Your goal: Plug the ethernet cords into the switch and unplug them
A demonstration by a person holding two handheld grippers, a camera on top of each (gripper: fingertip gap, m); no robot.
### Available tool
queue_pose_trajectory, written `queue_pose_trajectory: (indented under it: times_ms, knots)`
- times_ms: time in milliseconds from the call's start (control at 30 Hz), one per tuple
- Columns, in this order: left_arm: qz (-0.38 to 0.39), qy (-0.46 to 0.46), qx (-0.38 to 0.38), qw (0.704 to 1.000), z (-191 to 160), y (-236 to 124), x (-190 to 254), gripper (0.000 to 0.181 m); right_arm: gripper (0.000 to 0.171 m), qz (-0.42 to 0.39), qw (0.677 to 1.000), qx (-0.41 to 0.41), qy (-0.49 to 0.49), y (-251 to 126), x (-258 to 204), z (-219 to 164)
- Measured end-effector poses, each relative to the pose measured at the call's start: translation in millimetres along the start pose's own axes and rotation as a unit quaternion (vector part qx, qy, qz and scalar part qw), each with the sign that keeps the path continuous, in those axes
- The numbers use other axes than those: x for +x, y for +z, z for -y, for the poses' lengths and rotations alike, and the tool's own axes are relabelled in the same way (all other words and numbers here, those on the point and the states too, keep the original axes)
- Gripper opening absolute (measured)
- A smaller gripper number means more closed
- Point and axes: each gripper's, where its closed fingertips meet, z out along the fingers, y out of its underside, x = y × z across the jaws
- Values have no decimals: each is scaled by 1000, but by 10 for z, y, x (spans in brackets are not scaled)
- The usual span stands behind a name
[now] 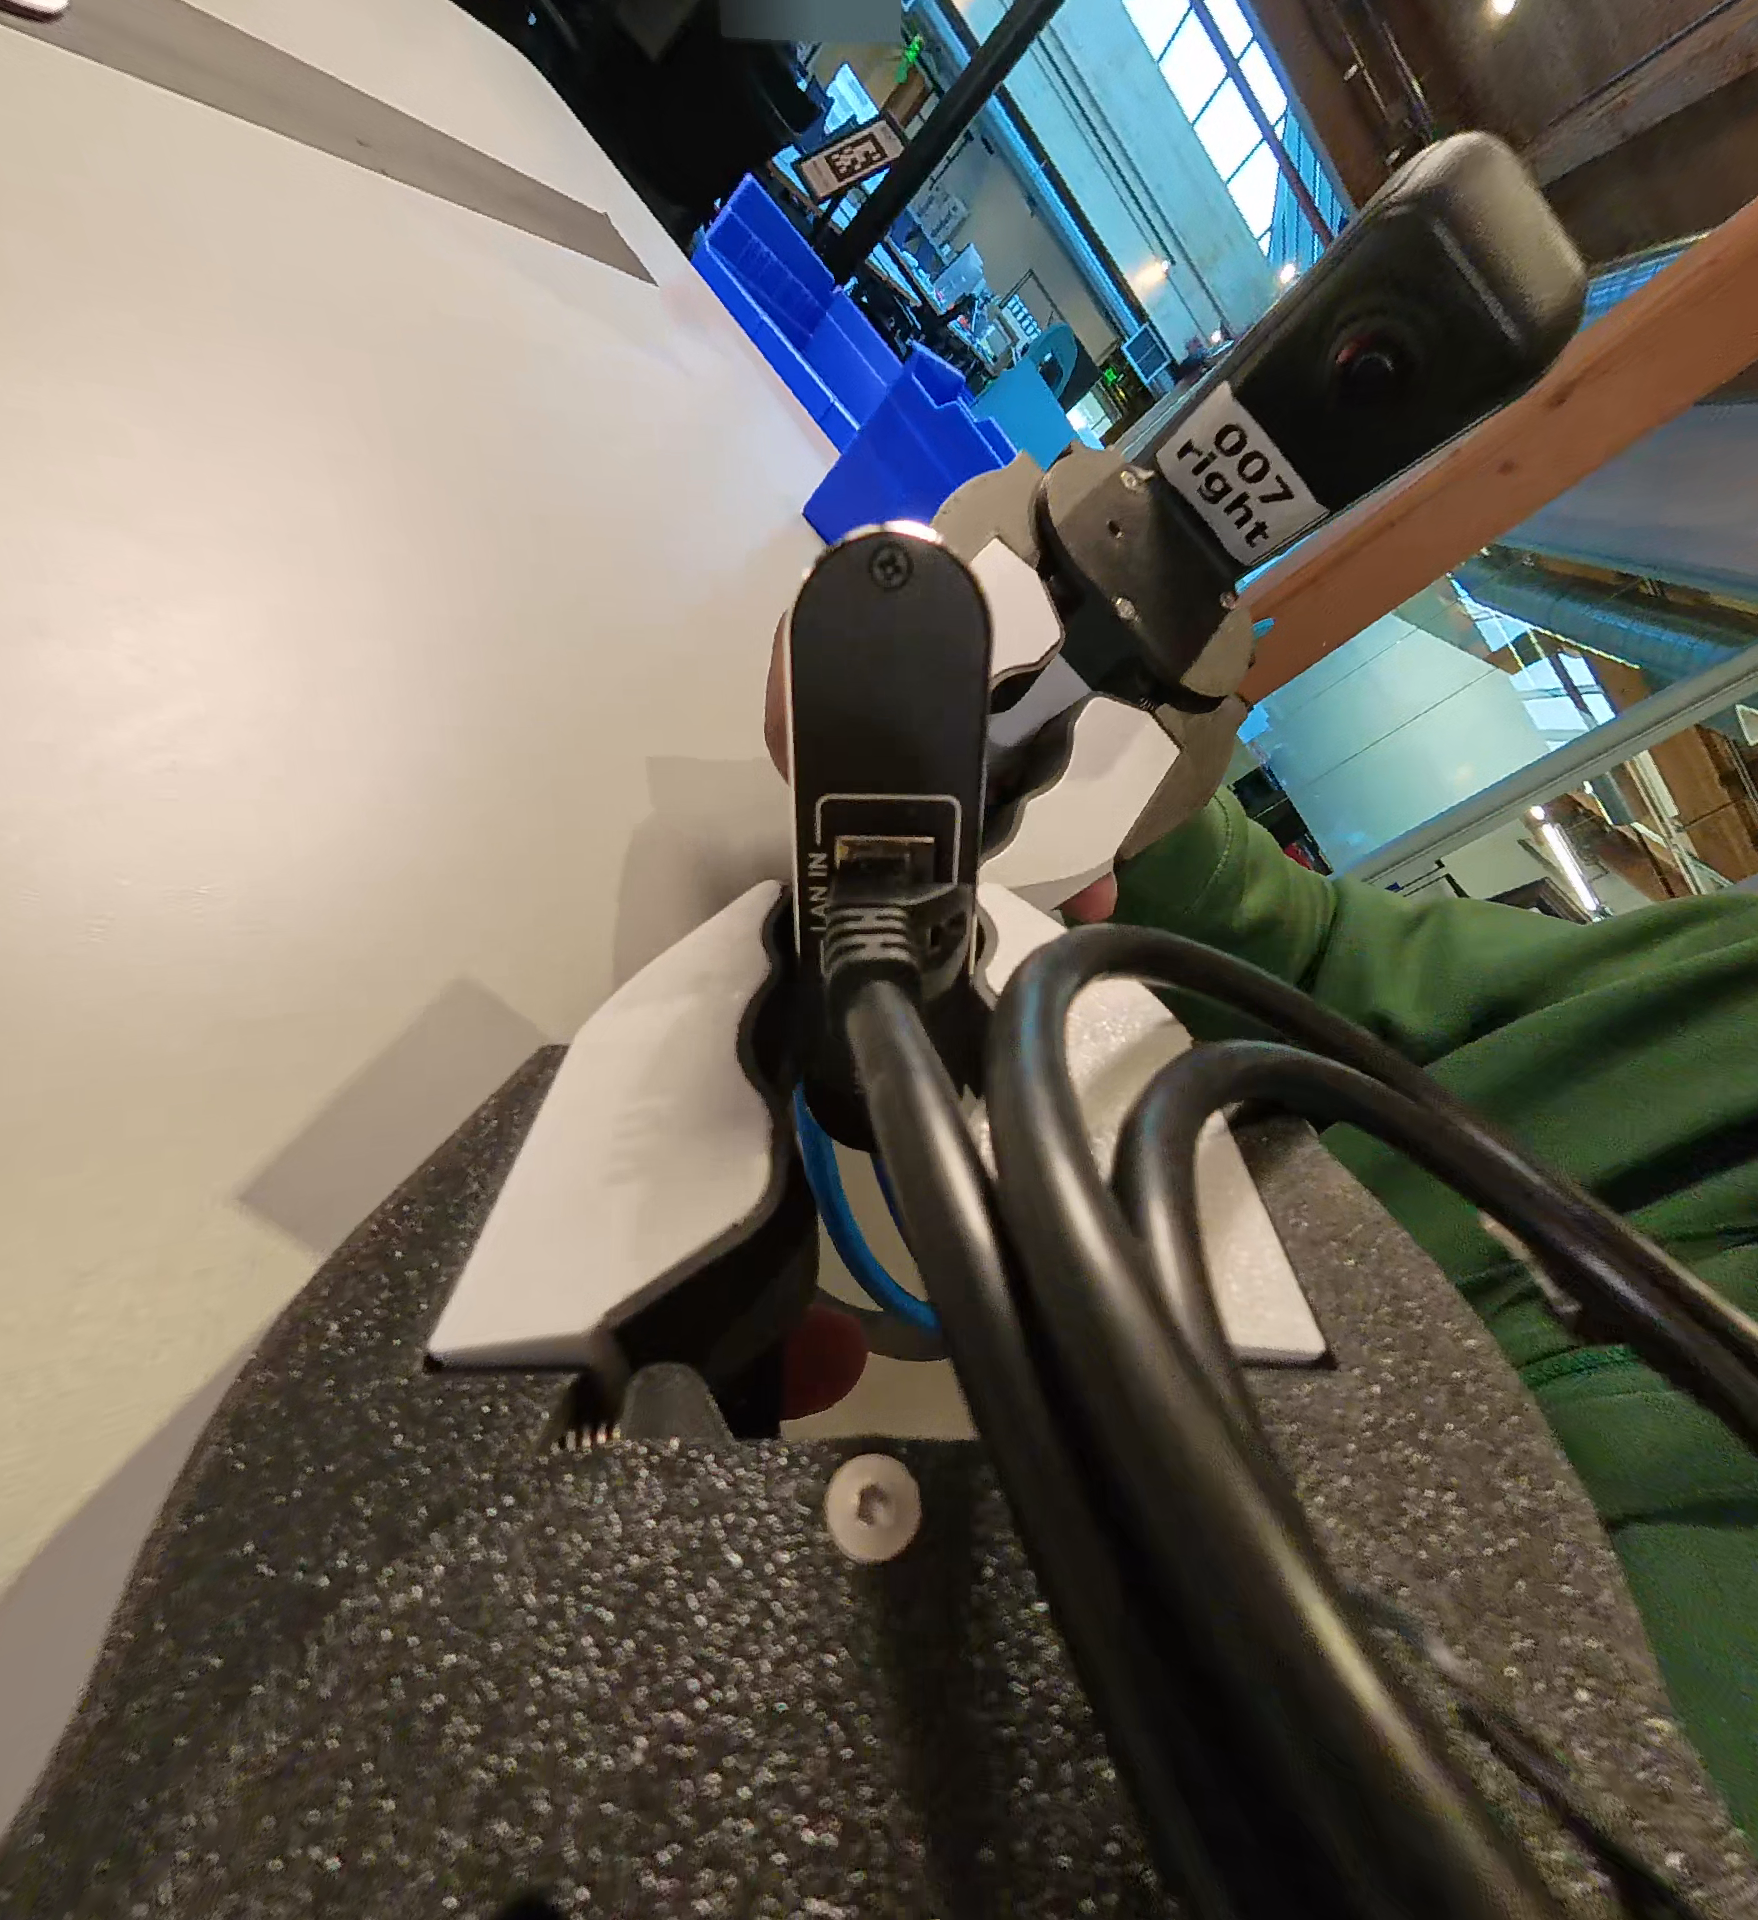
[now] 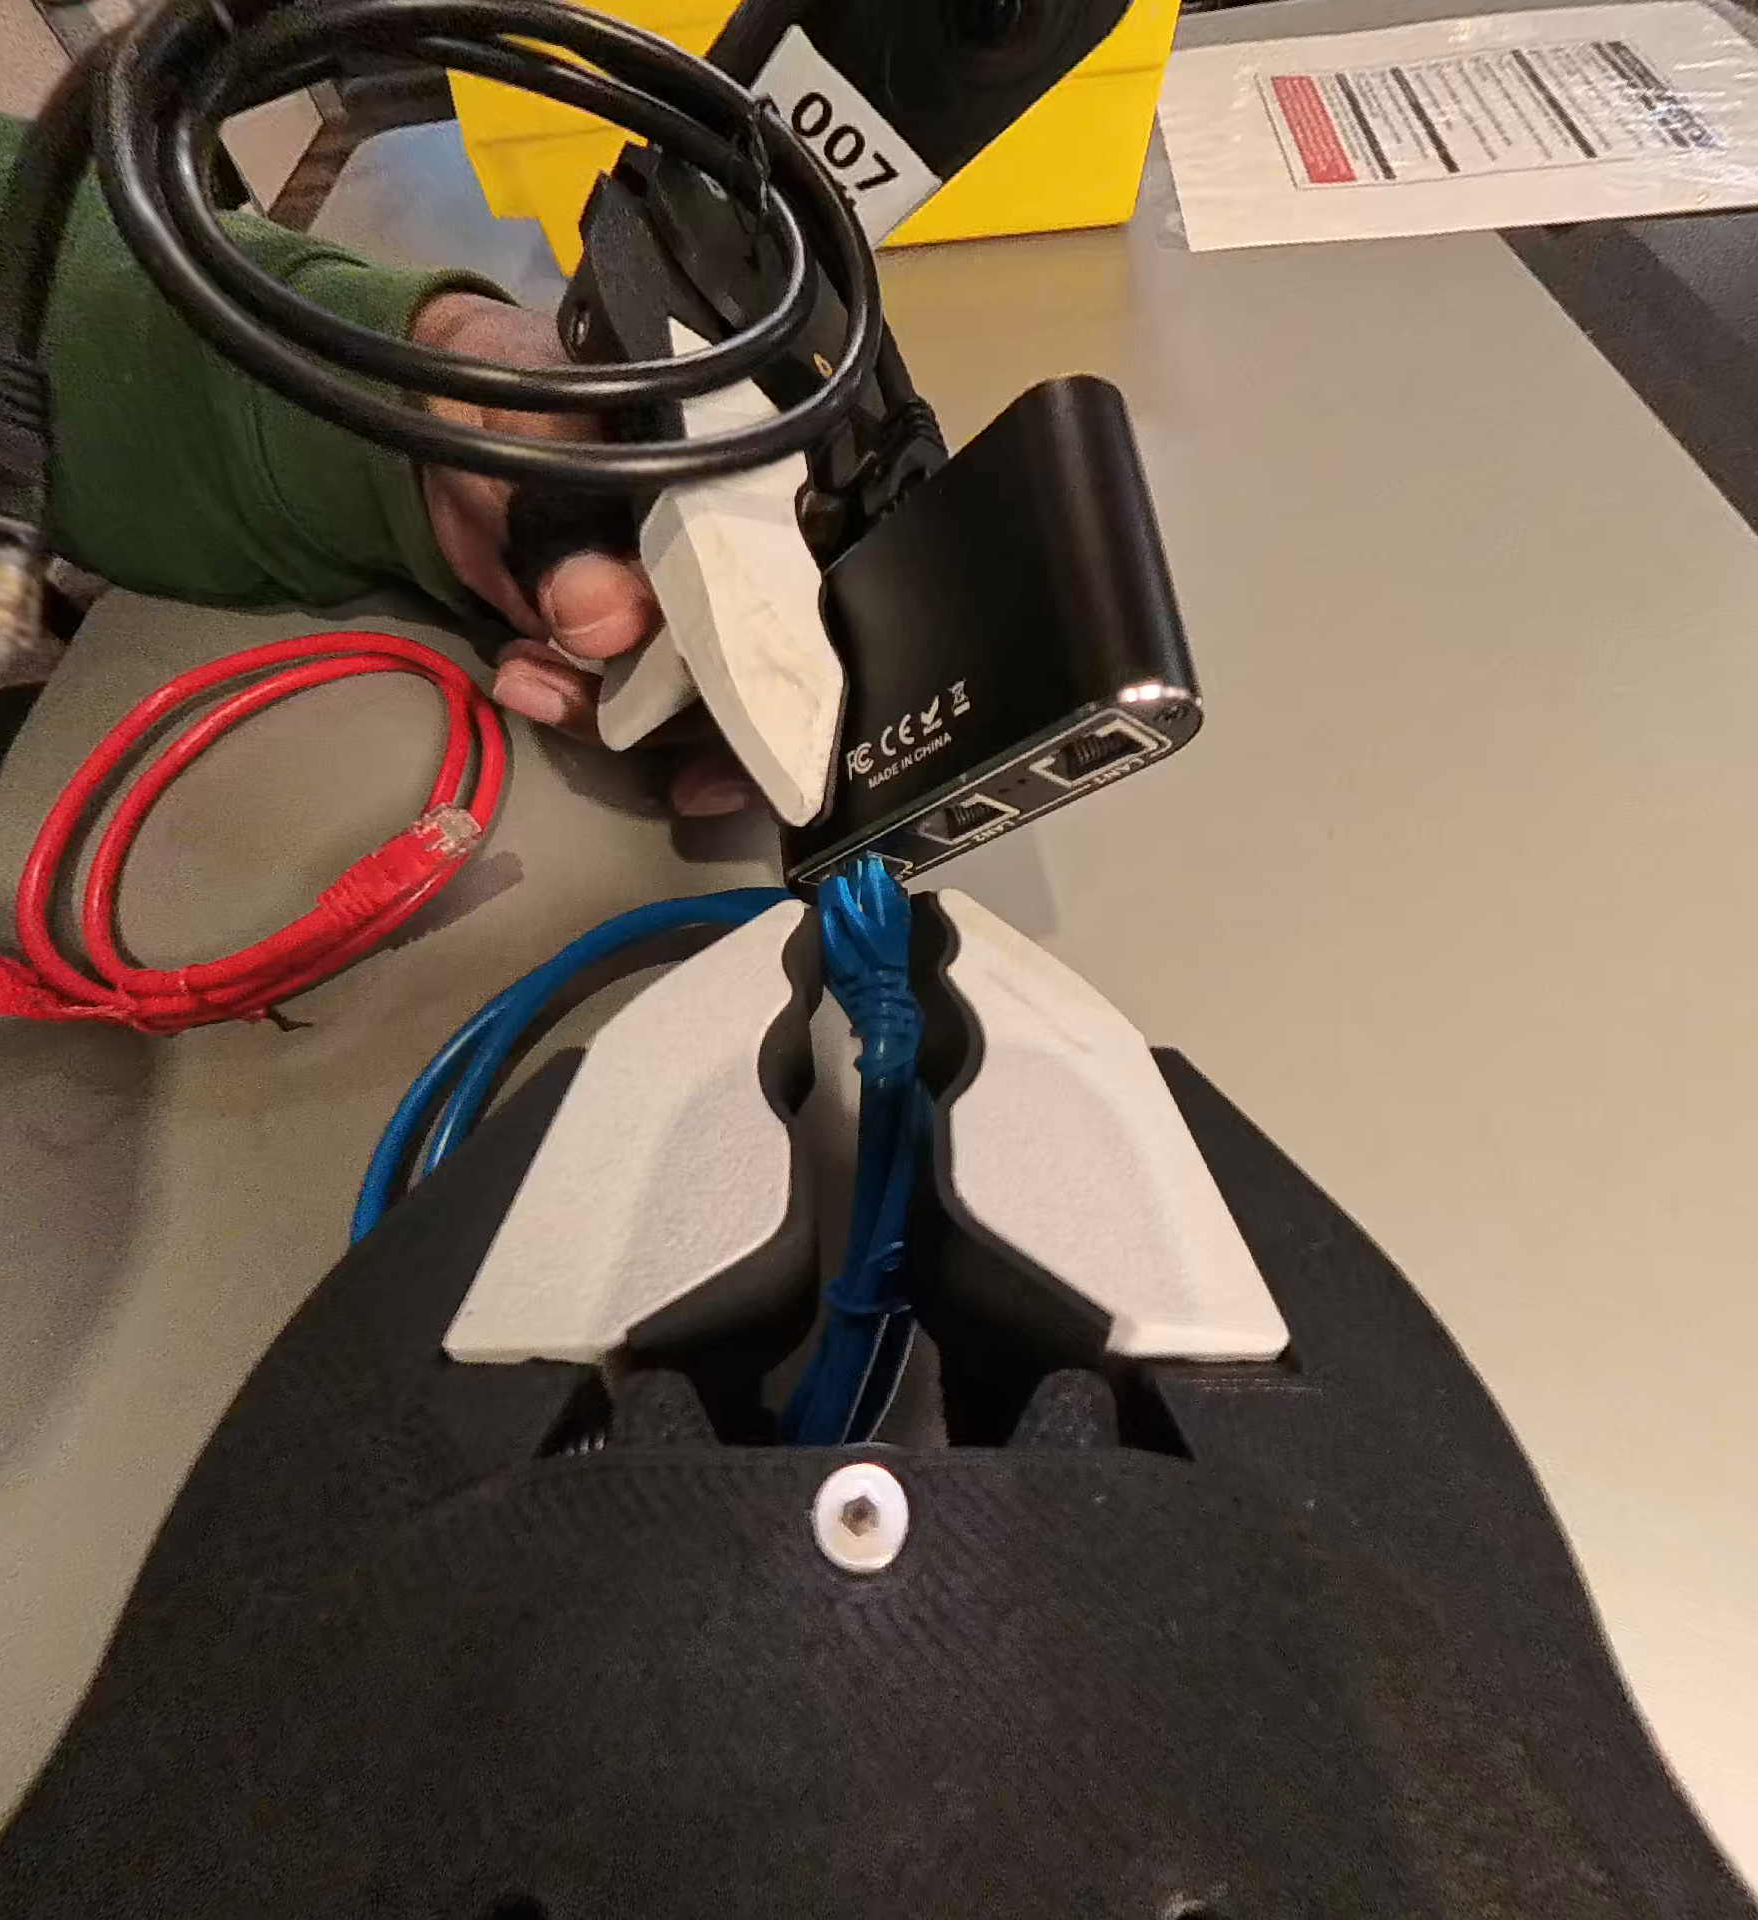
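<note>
the left claw [image 2: 802,665] clamps the switch [image 2: 1010,623]; the right claw [image 2: 870,935] grips the blue cord [image 2: 880,997] at the switch's 7 o'clock corner, where a crooked push could jam the plug.

We see a small black switch [image 2: 1010,613] held tilted above the tabletop [image 2: 1426,727], two of its ports empty. A blue ethernet cord [image 2: 870,966] is plugged into the end port of that row; a black ethernet cord [image 1: 875,935] sits in the port on the opposite side, its slack coiled. A red ethernet cord [image 2: 262,831] lies coiled and unplugged on the tabletop.
</note>
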Motion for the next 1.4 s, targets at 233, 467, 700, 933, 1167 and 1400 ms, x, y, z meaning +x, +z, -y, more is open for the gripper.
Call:
queue_pose_trajectory:
  times_ms: [233, 467, 700, 933, 1167, 1400]
  knots:
    - [-15, -17, 15, 1000, 68, -49, -3, 28, 25, -9, 998, 58, 5, -87, 59, 107]
    - [-1, -36, 74, 997, 246, -169, -102, 28, 29, -59, 995, 84, 14, -381, 306, 165]
    - [84, -32, 153, 984, 491, -460, -408, 28, 23, -90, 996, 21, -9, -451, 203, 100]
    - [100, -31, 176, 979, 536, -521, -446, 27, 29, 77, 991, -53, 97, 123, -842, -107]
    - [103, -22, 173, 979, 529, -509, -437, 27, 40, 50, 984, -131, 110, 566, -1254, -299]
    - [106, -20, 174, 979, 529, -512, -439, 27, 21, 40, 990, -93, 94, 568, -1170, -236]
